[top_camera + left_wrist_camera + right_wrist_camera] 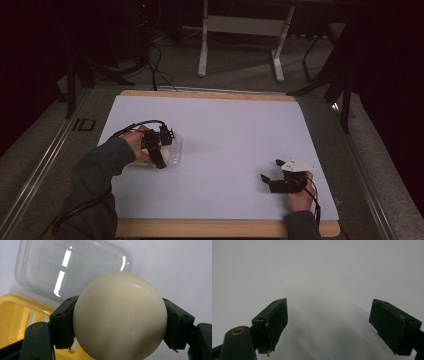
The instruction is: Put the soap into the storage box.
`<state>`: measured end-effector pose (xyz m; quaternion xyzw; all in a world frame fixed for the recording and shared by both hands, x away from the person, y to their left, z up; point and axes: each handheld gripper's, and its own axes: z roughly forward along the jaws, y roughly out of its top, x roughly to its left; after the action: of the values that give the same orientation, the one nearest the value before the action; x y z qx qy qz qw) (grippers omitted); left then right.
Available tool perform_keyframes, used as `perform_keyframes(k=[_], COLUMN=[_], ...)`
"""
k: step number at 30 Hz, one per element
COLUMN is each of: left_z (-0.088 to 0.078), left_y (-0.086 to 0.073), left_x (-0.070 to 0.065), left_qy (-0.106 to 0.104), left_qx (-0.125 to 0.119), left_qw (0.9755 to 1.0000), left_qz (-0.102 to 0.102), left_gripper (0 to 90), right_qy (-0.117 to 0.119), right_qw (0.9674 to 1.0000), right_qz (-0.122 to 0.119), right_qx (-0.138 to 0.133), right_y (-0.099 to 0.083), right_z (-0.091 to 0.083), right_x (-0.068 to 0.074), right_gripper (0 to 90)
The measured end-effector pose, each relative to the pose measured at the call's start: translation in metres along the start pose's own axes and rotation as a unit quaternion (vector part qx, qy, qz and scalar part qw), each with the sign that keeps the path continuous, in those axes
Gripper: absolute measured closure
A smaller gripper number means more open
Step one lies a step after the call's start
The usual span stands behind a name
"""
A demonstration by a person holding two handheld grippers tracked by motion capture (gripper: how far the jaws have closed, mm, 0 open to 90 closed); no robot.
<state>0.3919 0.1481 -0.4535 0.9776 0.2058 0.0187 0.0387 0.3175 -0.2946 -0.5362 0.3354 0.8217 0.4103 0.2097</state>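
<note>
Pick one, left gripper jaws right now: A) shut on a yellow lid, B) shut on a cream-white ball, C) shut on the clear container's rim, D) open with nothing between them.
B: in the left gripper view both pads of the left gripper press the sides of the cream-white ball, with the clear container lying behind it on the table.
</note>
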Motion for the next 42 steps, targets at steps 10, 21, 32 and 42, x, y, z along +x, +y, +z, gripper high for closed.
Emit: perform_keyframes(k=[10,21,32,42], left_z=[0.0,-0.003,-0.004,-0.004], left_y=[-0.006,-0.011,-0.016,-0.022], left_x=[0.014,0.03,0.036,0.044], left_qy=[0.015,0.017,0.021,0.035], left_qx=[-0.013,-0.014,-0.014,-0.003], left_qw=[0.9993,0.9979,0.9968,0.9944], left_qz=[-0.033,-0.061,-0.076,-0.1], left_gripper=[25.8,25.7,25.8,25.7], right_qy=[0.0,0.0,-0.001,0.0], right_qw=[1.0,1.0,1.0,1.0], right_qz=[0.0,0.0,0.0,0.0], right_qx=[0.0,0.0,0.0,0.0], right_y=[0.0,0.0,0.0,0.0], right_z=[0.0,0.0,0.0,0.0], right_x=[0.0,0.0,0.0,0.0], right_gripper=[15.1,15.1,15.0,15.0])
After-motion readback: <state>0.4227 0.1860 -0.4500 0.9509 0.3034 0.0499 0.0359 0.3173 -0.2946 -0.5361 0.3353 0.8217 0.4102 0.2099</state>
